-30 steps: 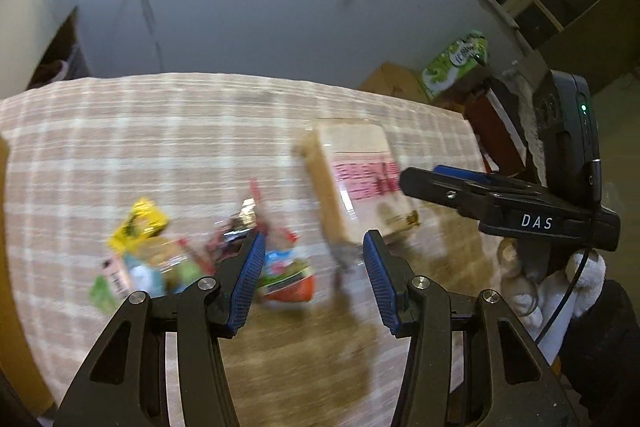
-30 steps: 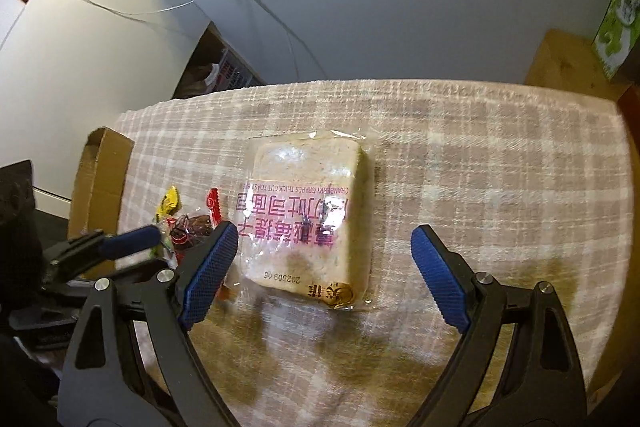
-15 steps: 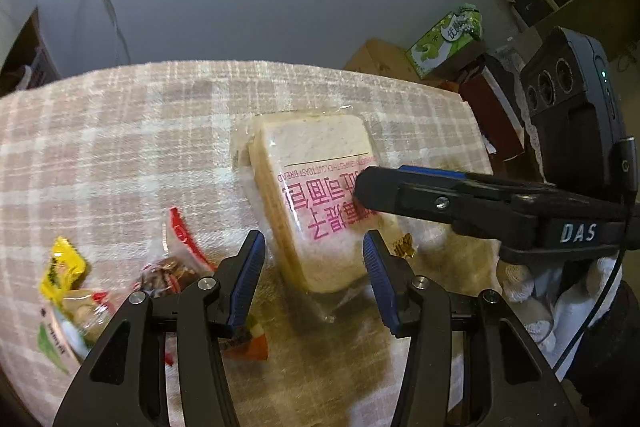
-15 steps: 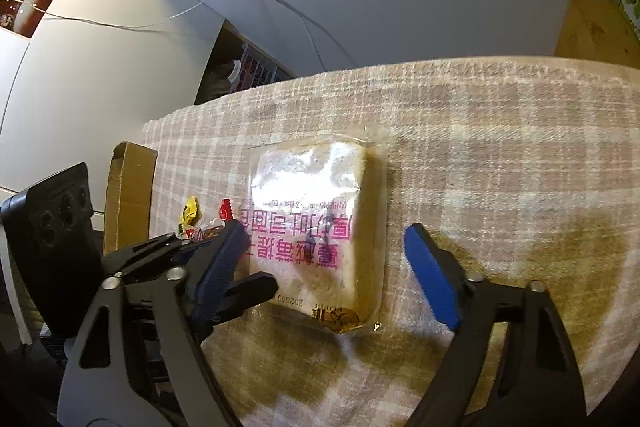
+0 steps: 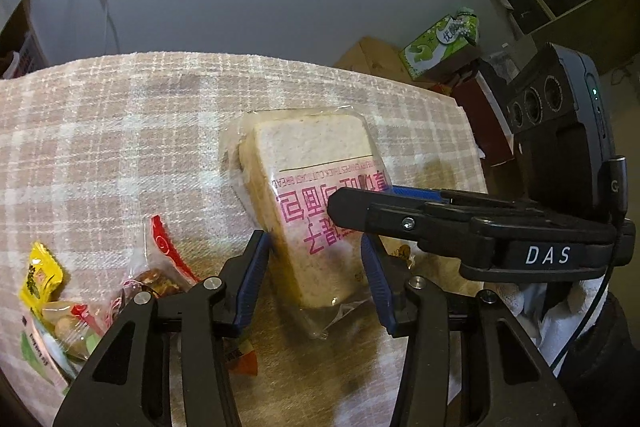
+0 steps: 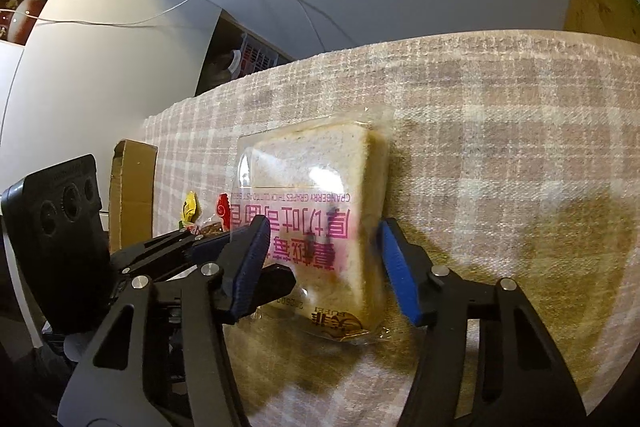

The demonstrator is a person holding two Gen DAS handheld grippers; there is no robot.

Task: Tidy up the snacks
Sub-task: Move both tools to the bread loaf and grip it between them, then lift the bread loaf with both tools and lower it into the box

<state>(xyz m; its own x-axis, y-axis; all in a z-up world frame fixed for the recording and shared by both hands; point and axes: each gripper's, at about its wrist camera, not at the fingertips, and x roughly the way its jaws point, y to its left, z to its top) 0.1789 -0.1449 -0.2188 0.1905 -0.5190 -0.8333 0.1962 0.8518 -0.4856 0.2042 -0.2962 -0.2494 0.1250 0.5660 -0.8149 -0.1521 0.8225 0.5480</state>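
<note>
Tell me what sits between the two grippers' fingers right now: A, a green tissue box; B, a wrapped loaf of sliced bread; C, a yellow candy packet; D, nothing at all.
B: the bread lies on the checked cloth with both the left gripper and the right gripper straddling its near end, their jaws closing.

Both cameras ride just behind their own fingers, tilted steeply down at the plaid-clothed tabletop point(image 5: 120, 131) from close above its near edge, facing the far edge and the grey wall. The left view looks from the left side and takes in the right gripper point(image 5: 344, 207) crossing from the right; the right view looks from the right and takes in the left gripper point(image 6: 240, 247). Both share the clear-wrapped loaf of sliced bread with pink lettering point(image 5: 316, 195) point(image 6: 316, 207), close up at mid-frame.
</note>
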